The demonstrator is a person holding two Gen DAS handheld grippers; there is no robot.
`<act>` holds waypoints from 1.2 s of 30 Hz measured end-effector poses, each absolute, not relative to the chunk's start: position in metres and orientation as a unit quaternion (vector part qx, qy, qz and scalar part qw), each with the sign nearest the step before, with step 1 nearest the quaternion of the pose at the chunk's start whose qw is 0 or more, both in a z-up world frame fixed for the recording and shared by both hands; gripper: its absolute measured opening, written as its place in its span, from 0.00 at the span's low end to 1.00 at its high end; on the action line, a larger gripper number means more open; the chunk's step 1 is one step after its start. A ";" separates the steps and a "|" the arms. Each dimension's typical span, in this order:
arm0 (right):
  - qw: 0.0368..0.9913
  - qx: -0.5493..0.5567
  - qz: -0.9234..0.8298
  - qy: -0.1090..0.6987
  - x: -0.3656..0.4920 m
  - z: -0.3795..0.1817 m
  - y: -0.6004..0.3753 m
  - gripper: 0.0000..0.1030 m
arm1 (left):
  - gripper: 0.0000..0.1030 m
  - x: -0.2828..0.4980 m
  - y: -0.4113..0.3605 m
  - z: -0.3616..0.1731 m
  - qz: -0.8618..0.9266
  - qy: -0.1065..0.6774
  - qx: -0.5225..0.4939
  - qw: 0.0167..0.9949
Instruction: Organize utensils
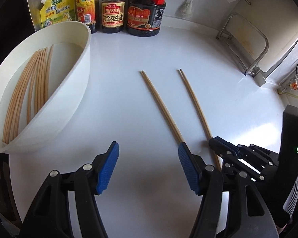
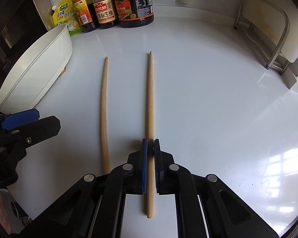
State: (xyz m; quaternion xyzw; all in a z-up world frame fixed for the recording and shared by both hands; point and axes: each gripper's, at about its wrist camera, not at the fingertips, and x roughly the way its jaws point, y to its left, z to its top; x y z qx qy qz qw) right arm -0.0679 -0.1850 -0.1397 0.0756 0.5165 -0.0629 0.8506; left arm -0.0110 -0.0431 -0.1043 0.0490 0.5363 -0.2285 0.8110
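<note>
Far ahead of the left claw [image 1: 148,165], "金标生抽" is read on the soy sauce bottle [image 1: 112,13]; "鸡精调味料" is printed on the yellow pouch [image 1: 56,10] beside it.

Both wrist cameras look steeply down, close over the counter [image 1: 129,59], sharing the chopsticks [image 2: 150,99]

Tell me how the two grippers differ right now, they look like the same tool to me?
The right gripper has its blue pads closed on a pair of chopsticks; the left gripper stands open with nothing between its fingers. The right gripper sits over its pair, while the left gripper hovers beside the other pair of chopsticks, which lies free on the white counter. Both share black frames and blue ribbed pads.
</note>
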 end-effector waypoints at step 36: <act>0.862 0.034 -0.059 0.502 -0.063 -0.141 -0.222 0.06 | 0.15 -0.007 -0.106 -0.137 -0.191 0.521 0.101 0.826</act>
